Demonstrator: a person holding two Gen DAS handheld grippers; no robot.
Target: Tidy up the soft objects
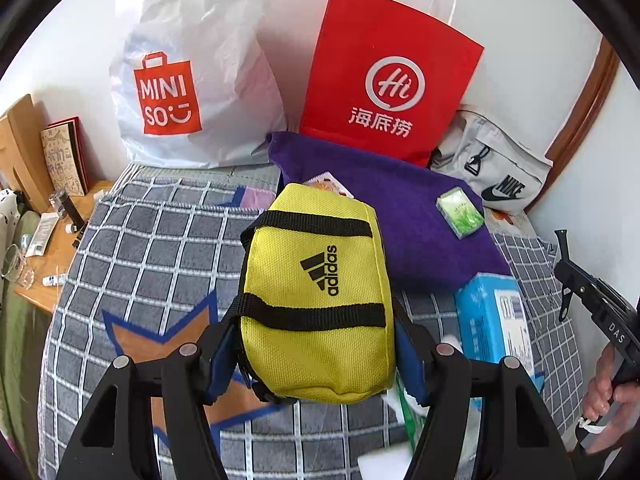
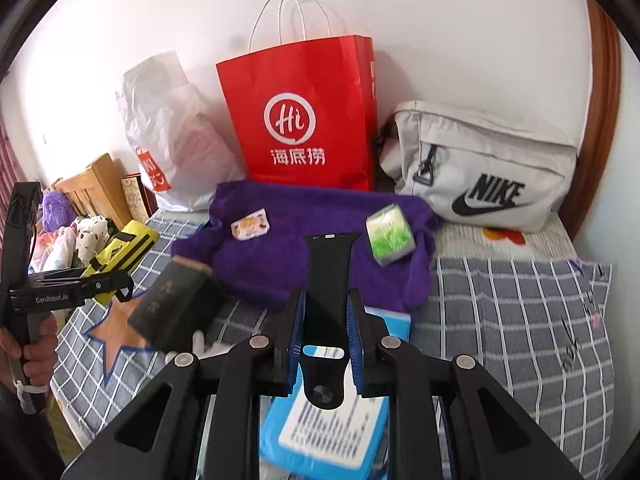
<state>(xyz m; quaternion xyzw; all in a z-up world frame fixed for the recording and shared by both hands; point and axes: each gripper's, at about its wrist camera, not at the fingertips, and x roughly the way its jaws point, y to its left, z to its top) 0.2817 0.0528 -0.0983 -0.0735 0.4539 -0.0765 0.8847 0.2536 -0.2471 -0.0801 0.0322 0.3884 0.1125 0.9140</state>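
A yellow adidas pouch [image 1: 316,292] with black straps hangs above the checked blanket [image 1: 160,248], and my left gripper [image 1: 318,356] is shut on its near end. The right wrist view shows that same pouch [image 2: 128,244] at the left, in the left gripper [image 2: 100,280]. My right gripper [image 2: 327,312] is shut on a black watch strap [image 2: 330,264], which sticks up and forward between the blue pads. Beyond both lies a purple towel [image 2: 300,252] carrying a green tissue pack [image 2: 390,236] and a small snack packet [image 2: 250,226].
Against the wall stand a red paper bag [image 2: 304,120], a white Miniso plastic bag [image 1: 192,80] and a grey Nike bag [image 2: 480,168]. A blue box [image 2: 328,428] lies under the right gripper, with a dark box [image 2: 176,308] to its left. A cluttered wooden side table [image 1: 52,272] sits far left.
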